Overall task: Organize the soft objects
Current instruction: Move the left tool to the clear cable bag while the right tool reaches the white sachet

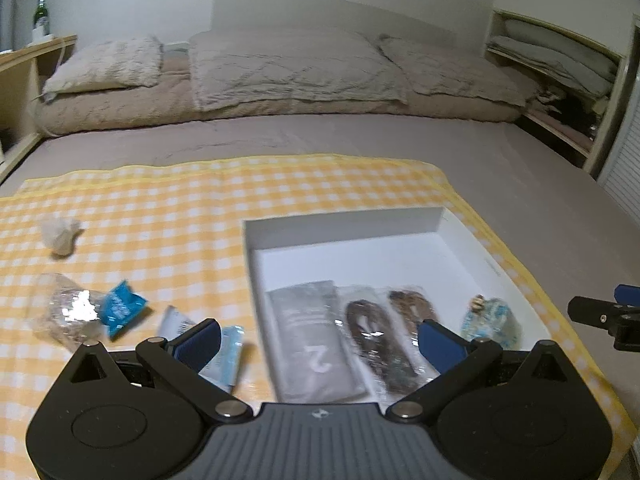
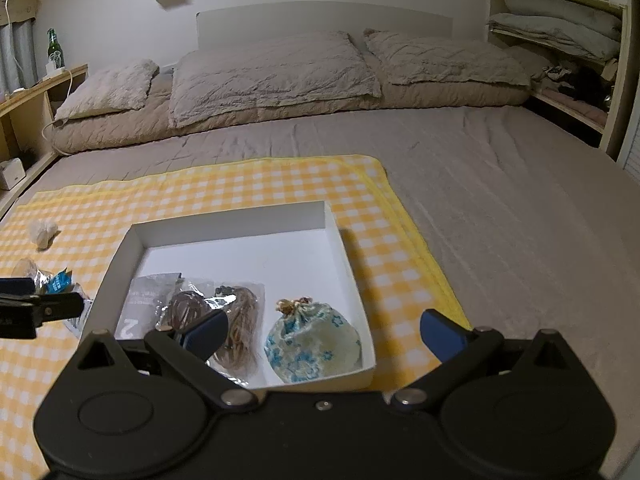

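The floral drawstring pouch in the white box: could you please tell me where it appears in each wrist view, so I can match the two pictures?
Left wrist view: the floral drawstring pouch lies low right, at the right end of the row inside the white box.
Right wrist view: the pouch lies low centre, in the box's near right corner.
Shared landmark: the green bottle on the shelf, upper left.

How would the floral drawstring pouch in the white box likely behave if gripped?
The floral drawstring pouch looks like soft fabric, so it would probably squash rather than slip. Its rounded, filled body suggests that it would hold shape, sagging slightly. Lying flat in the white box, it seems unlikely to roll.
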`<state>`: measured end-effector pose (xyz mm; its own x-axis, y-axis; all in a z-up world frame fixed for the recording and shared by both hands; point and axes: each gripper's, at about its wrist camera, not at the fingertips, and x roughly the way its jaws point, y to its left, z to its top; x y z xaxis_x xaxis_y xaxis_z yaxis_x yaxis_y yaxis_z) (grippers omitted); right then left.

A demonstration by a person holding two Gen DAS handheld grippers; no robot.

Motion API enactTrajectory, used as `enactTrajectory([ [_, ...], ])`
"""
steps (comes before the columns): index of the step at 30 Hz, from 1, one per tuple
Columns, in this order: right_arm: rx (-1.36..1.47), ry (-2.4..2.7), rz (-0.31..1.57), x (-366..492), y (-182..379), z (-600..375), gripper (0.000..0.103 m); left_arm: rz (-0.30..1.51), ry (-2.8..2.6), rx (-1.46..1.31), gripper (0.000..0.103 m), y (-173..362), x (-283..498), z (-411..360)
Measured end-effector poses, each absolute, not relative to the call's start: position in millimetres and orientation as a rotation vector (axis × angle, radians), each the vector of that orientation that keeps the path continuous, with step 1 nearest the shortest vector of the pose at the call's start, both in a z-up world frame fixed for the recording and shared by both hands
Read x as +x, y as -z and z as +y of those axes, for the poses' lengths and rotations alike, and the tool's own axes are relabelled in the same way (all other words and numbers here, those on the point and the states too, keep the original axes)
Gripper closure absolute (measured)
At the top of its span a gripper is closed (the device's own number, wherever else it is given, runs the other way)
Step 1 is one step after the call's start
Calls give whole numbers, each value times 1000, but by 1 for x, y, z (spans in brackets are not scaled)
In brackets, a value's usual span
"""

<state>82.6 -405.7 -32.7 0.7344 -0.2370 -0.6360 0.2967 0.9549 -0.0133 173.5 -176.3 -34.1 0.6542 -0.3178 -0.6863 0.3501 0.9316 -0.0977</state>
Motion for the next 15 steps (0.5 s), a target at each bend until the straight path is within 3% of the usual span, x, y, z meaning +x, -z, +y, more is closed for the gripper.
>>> enactTrajectory([
  [15,51,204,656,119,30,-358,0,746,252,-23,0,15,195,-105],
])
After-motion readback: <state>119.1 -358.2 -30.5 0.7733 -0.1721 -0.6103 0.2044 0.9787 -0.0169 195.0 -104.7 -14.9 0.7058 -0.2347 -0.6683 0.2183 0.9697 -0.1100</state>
